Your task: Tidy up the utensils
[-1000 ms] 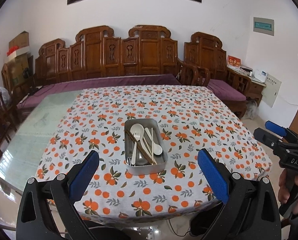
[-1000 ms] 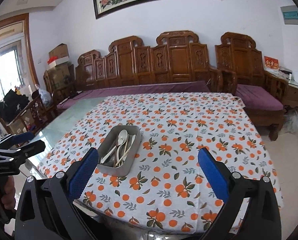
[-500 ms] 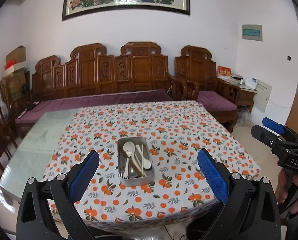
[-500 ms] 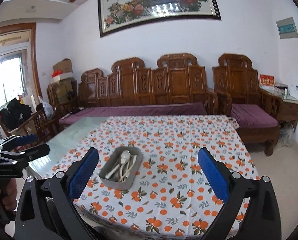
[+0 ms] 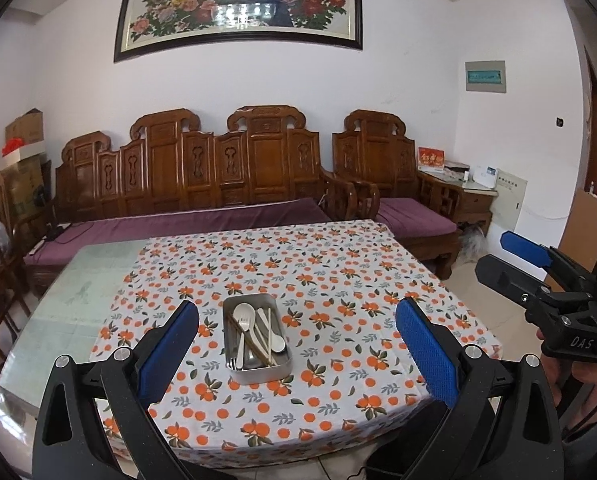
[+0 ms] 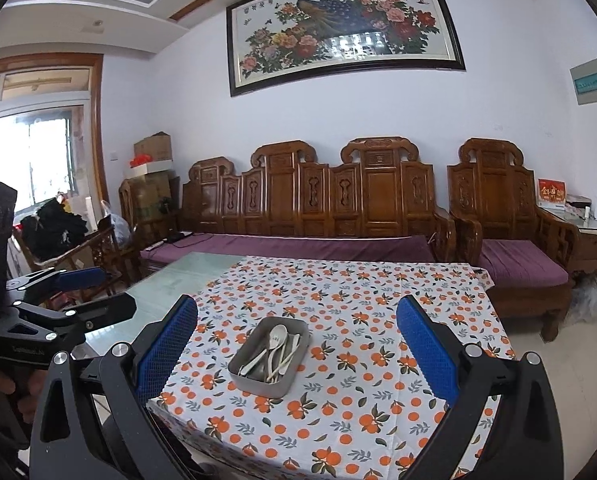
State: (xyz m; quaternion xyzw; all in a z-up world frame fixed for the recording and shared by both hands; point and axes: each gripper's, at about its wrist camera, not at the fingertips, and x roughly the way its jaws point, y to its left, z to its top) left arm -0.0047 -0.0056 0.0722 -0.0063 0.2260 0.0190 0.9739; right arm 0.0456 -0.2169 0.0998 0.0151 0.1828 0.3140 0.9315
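A metal tray (image 5: pixel 254 374) (image 6: pixel 258 382) sits near the front of the table and holds pale spoons (image 5: pixel 244 314) (image 6: pixel 278 335), a fork and brown chopsticks (image 5: pixel 250 340). My left gripper (image 5: pixel 297 344) is open and empty, held back from the table and well above the tray. My right gripper (image 6: pixel 297 346) is open and empty too, back from the table's front edge. Each gripper also shows in the other's view, the right one (image 5: pixel 510 260) at the right edge and the left one (image 6: pixel 86 292) at the left edge.
The table wears an orange-patterned cloth (image 5: pixel 338 280) (image 6: pixel 378 300); its bare glass top (image 5: pixel 70 296) shows at the left. A carved wooden sofa (image 5: pixel 218 184) with purple cushions and a matching armchair (image 5: pixel 382 168) stand behind. A side table (image 5: pixel 458 196) is at the right, boxes (image 5: pixel 24 160) at the left.
Both grippers have pulled back and up from the table, so the tray looks smaller and farther. Both stay open. Nothing in the tray has moved.
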